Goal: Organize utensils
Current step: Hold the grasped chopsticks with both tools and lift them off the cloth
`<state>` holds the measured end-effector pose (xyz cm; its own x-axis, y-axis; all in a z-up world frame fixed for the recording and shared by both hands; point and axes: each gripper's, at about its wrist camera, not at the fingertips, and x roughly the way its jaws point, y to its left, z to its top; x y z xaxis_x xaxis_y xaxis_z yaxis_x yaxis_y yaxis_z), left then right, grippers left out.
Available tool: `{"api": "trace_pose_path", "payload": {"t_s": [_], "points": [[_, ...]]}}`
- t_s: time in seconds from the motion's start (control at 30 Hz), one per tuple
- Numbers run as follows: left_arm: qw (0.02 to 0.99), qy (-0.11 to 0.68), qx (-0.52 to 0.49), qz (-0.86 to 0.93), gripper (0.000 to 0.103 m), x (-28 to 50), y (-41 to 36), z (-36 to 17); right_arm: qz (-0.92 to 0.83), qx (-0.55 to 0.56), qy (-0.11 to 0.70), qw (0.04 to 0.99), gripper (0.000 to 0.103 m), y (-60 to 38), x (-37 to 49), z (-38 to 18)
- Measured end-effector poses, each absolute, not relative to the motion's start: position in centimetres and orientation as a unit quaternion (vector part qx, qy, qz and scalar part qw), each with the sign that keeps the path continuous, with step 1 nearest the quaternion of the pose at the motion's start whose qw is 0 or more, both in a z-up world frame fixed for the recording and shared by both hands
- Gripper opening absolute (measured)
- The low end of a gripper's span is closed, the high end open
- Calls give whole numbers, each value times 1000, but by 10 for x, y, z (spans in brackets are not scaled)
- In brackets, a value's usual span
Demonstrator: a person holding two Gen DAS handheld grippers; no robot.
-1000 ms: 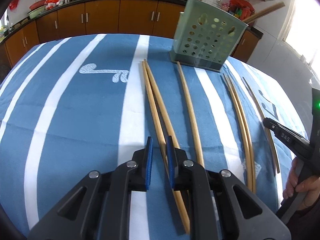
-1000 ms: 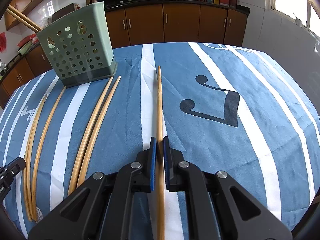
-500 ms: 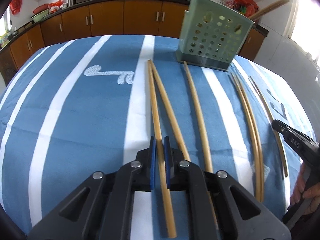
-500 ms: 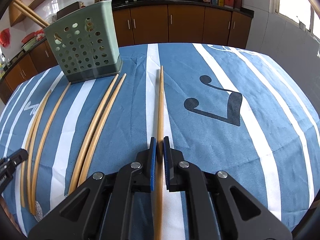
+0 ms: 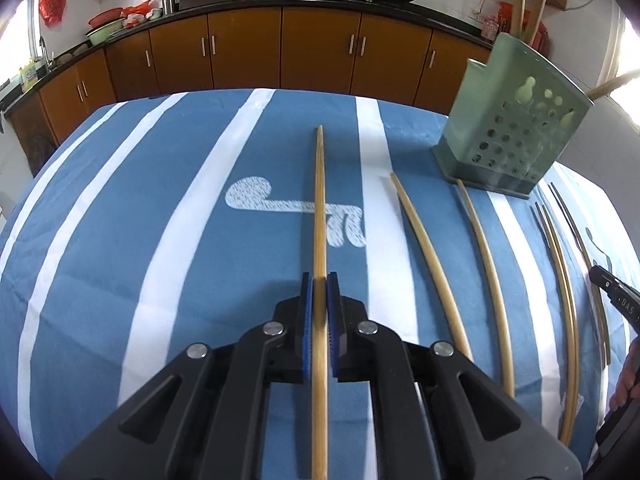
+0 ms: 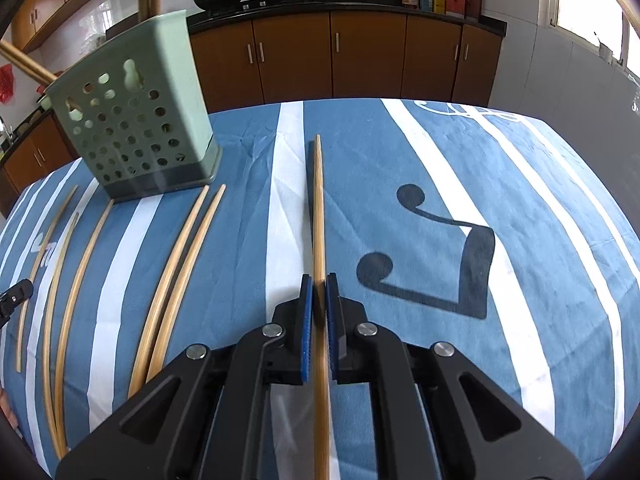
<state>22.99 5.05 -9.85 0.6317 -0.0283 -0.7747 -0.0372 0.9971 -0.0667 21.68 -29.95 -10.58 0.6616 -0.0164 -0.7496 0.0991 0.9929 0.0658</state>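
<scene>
My left gripper is shut on a long wooden chopstick and holds it above the blue striped cloth, tip pointing away. My right gripper is shut on another wooden chopstick, also raised, with its shadow beside it. A green perforated utensil holder stands at the back right in the left wrist view; it also shows at the back left in the right wrist view, with chopsticks sticking out of it. Several more chopsticks lie on the cloth between the grippers.
The table is covered by a blue cloth with white stripes. Brown kitchen cabinets and a counter with pans stand behind. The right gripper's tip shows at the right edge of the left wrist view.
My left gripper has closed on a chopstick and lifted it off the cloth, leaving its neighbour behind. My right gripper has lifted its chopstick higher.
</scene>
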Motion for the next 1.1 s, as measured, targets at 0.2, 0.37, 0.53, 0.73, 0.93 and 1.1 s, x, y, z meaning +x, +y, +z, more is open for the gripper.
{"api": "trace_pose_path", "payload": {"t_s": [0.2,0.37,0.53,0.73,0.93,1.1], "points": [[903,426,-49,-2,9,231,52,-99,-29,56,410,910,8,-301,219,-106],[903,425,-65,-9,10,230,56,-99,-28,59,410,910,8,-303,220,-107],[903,425,-65,-9,10,230,56,-99,-28,59,410,910,8,-303,219,-107],[903,425,-63,-8,10,230,55,-99,-28,60,409,910,9,-303,219,-107],[903,425,-65,-9,10,230,56,-99,-28,60,409,910,9,-303,219,-107],[903,425,-63,-9,10,230,56,-99,-25,66,409,910,9,-304,218,-107]]}}
